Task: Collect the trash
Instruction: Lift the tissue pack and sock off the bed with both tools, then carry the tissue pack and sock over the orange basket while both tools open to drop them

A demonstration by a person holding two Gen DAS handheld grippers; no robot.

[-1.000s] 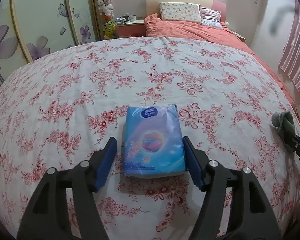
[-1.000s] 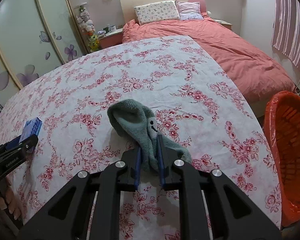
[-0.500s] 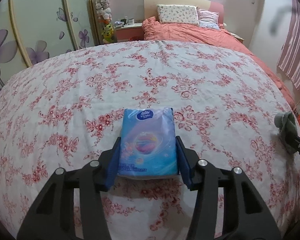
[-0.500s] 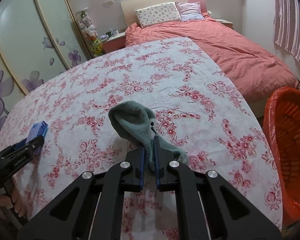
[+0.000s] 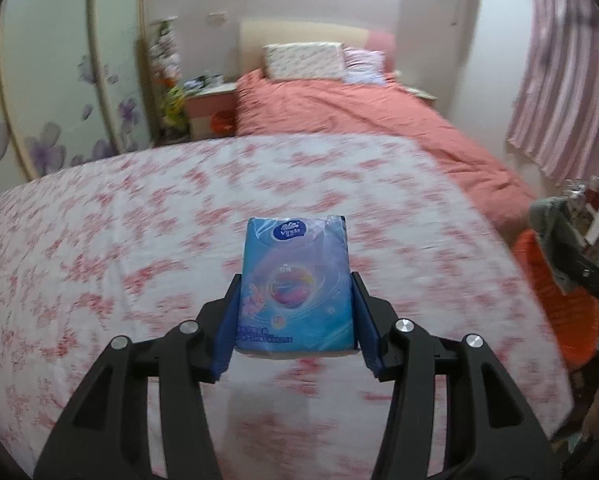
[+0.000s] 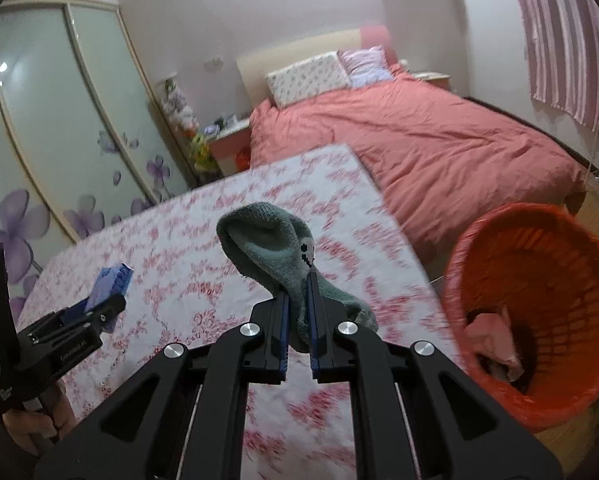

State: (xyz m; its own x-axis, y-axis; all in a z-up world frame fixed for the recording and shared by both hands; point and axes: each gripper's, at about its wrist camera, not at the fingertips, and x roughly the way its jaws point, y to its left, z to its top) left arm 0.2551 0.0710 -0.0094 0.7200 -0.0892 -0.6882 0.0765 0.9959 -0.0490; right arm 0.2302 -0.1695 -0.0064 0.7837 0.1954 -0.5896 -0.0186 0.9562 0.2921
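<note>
A blue tissue pack hangs above the flowered sheet, clamped between the pads of my left gripper, which is shut on its sides. From the right wrist view the same pack shows at the left in that gripper. My right gripper is shut on a grey-green sock with a small black face, lifted off the sheet. The sock also appears at the right edge of the left wrist view. An orange basket stands on the floor to the right, with pinkish trash inside.
The flowered sheet covers a wide surface below both grippers. Behind it lies a bed with a coral duvet and pillows. Sliding wardrobe doors with purple flowers line the left. A striped pink curtain hangs at the right.
Both grippers have risen off the sheet, carrying the tissue pack and the sock. The left jaws closed onto the pack's sides. The orange basket now shows more fully at the right.
</note>
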